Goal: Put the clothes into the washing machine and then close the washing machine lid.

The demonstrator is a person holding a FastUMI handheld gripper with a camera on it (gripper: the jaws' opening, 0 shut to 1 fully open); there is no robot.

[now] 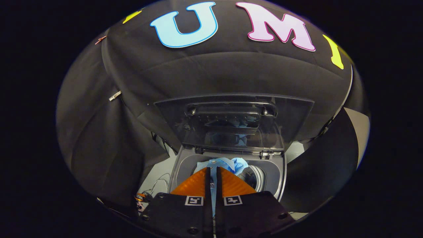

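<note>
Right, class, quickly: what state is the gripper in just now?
Gripper: shut on the blue cloth, fingers pinching it over the open washer.

dim booth, light from overhead. strong fisheye bending toward the edges. centre reasonably sharp; the gripper [213, 173], fingers nearly together low in the frame, is soft. faint reflections sheen the raised washing machine lid [233, 120] mid-frame.

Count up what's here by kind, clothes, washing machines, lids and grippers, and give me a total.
Clothes: 1, light blue garment, pinched by the gripper above the drum
Washing machines: 1
Lids: 1, raised
Grippers: 1
Total: 4
</note>
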